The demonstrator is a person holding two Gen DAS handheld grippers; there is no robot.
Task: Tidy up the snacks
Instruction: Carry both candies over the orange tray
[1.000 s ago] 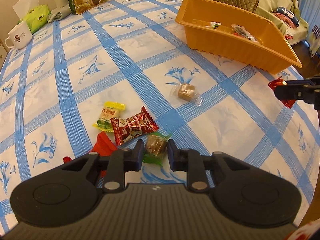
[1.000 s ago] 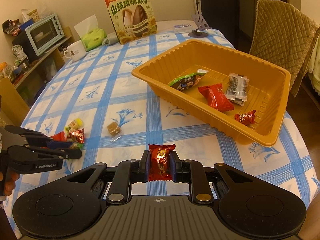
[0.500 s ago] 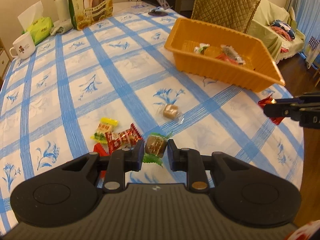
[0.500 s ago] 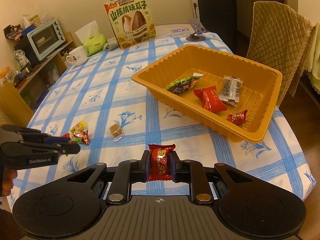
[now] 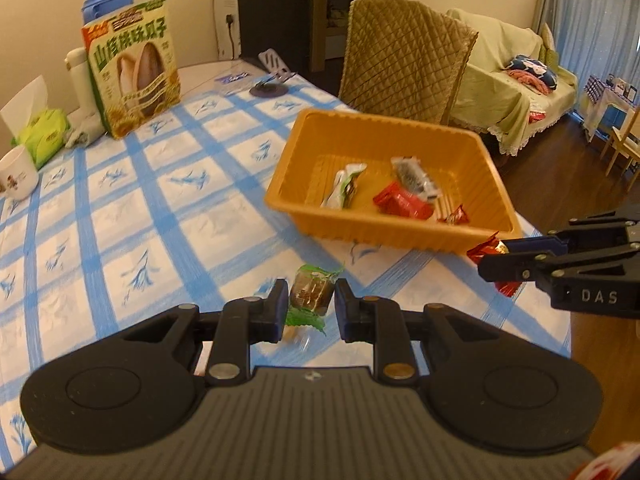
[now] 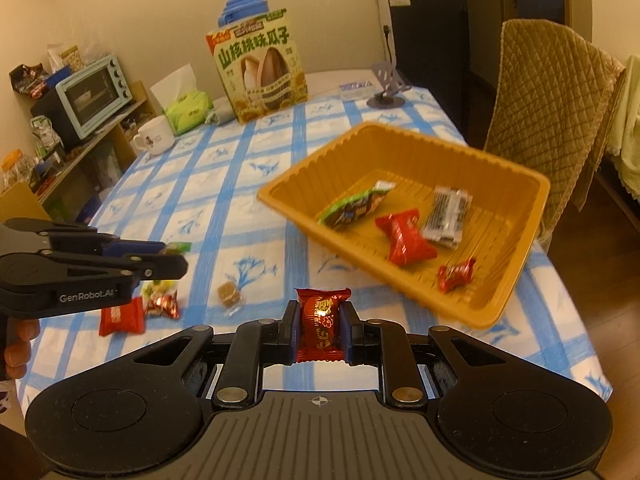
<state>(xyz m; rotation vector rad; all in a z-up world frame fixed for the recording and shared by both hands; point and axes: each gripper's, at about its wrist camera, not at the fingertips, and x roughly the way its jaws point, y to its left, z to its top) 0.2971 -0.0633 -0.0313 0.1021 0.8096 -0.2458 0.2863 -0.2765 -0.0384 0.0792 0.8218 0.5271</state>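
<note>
Two candies held, bin ahead

Two snacks are clamped: a brown candy [image 5: 311, 293] in the left gripper [image 5: 311, 309], a red candy [image 6: 322, 322] in the right gripper [image 6: 322, 326], both clear of the table [image 5: 120, 216]. From the left claw the orange bin [image 5: 472, 236] lies at one o'clock, its long axis running crosswise; from the right, at one o'clock too and seemingly nearer. Loose snacks [image 6: 140, 310] remain at the right claw's nine o'clock.

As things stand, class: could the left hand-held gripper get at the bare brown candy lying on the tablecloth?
Probably not yet. The left hand-held gripper is shut on a green-wrapped candy, so its jaws are full. The brown candy itself lies uncovered on the tablecloth, with nothing over it.
</note>
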